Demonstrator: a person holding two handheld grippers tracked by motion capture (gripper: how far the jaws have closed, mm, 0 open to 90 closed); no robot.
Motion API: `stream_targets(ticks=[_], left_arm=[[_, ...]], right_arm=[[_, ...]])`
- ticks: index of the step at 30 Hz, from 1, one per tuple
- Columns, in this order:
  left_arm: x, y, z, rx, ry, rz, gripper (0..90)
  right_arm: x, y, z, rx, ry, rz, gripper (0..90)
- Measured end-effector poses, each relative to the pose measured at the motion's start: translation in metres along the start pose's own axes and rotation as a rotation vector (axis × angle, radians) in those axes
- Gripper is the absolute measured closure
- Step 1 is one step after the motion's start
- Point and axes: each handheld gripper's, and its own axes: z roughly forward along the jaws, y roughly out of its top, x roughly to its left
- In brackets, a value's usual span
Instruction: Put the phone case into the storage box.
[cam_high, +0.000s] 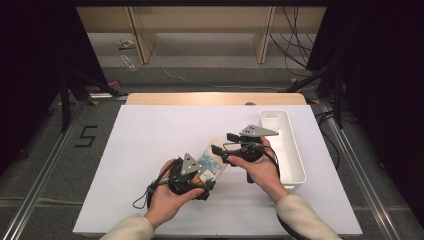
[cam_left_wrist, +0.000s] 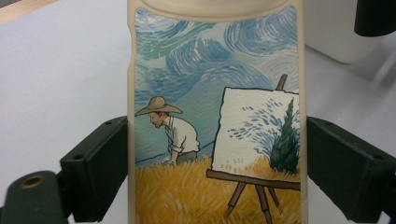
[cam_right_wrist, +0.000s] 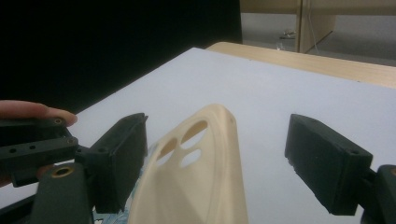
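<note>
White bin (cam_high: 290, 150) beside phone case (cam_high: 212, 160)

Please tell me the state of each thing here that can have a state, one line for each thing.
Phone case: held off the table, picture side facing the left tongs' camera.
Left tongs: shut on the phone case's two long edges.
Right tongs: open, around the case's camera-hole end.
White bin: upright on the table, empty.

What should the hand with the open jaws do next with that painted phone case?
Probably close the right gripper on the camera-hole end of the phone case. Its jaws stand open either side of that end, while the left gripper already clamps the case's edges.
</note>
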Motion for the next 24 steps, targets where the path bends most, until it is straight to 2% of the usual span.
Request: stream_targets(ticks=[10, 24], left_arm=[[-0.0011, -0.0008, 0.0010, 0.002, 0.005, 0.008, 11.3], [-0.0015, -0.0034, 0.0045, 0.014, 0.010, 0.021, 11.3]], right_arm=[[-0.0005, -0.0009, 0.0012, 0.015, 0.010, 0.020, 26.1], [-0.0027, 0.0016, 0.0014, 0.031, -0.005, 0.027, 26.5]])
